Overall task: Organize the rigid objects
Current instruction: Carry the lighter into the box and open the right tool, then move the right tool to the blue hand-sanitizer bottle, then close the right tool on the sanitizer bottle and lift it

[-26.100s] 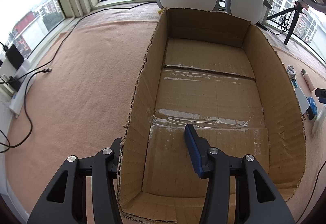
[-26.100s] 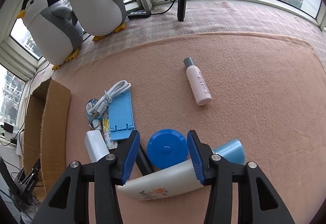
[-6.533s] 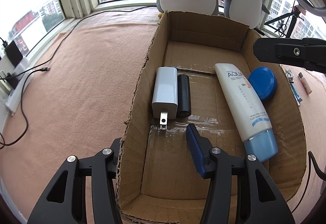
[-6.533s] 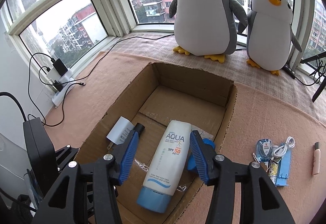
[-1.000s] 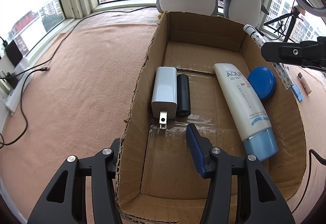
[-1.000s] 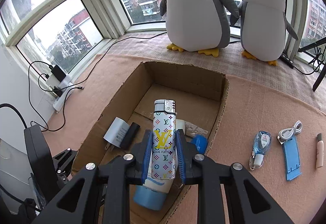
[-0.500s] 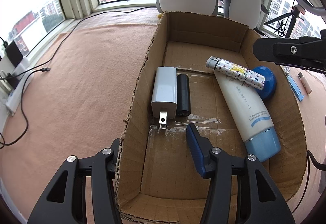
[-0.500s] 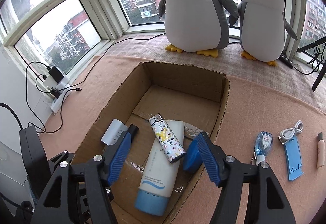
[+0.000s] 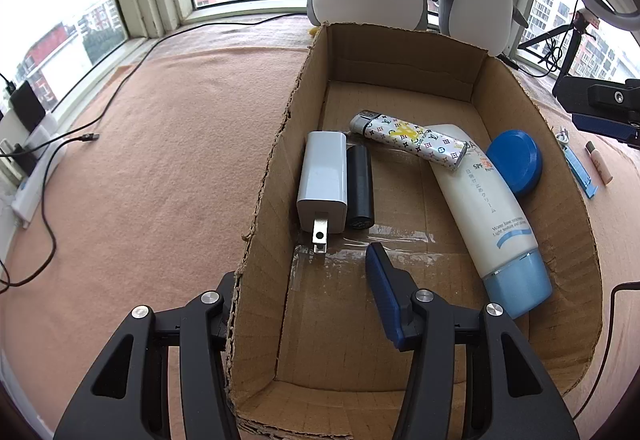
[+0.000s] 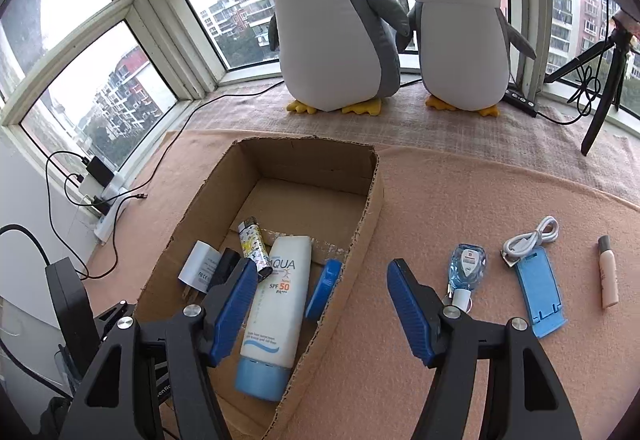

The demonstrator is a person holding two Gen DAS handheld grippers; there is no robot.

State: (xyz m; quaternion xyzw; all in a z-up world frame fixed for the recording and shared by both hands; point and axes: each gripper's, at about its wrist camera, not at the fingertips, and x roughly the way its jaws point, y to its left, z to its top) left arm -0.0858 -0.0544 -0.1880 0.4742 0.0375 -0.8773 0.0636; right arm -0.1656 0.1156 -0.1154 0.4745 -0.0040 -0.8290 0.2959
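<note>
**Lighter now boxed; four items still outside**

Since the lighter point(image 9: 412, 141) was clamped in the right tool point(image 10: 320, 308) a second ago and lay freshly dropped half a second ago, we record it as delivered: it now rests inside the box point(image 9: 280, 144), lying across the top end of the sunscreen tube point(image 9: 486, 208) and reaching toward the far wall. We also find the charger point(image 9: 323, 182) and the black cylinder point(image 9: 360, 192) side by side near the left wall, and the blue lid point(image 9: 516, 162) leaning against the right wall. These four are placed as they were before the drop.

We judge the task part done. On the blanket to the right of the box we see a small blue bottle point(image 10: 466, 268), a white cable point(image 10: 530, 238), a blue stand point(image 10: 540, 292) and a pink tube point(image 10: 608, 272), all outside the box. The cable touches the stand's far end; the pink tube lies apart.

Right tool: jaws wide, holding nothing. It has pulled back from the box and now straddles the right wall in its own view, with the small blue bottle just beyond its right finger. We judge that bottle the likely next pick.

Left tool point(image 9: 308, 300): jaws apart, one finger outside the left wall of the box and one inside, so it brackets the cardboard near the corner. It stays as in every earlier view. Whether the fingers press the wall we cannot tell; it grips no loose item.
</note>
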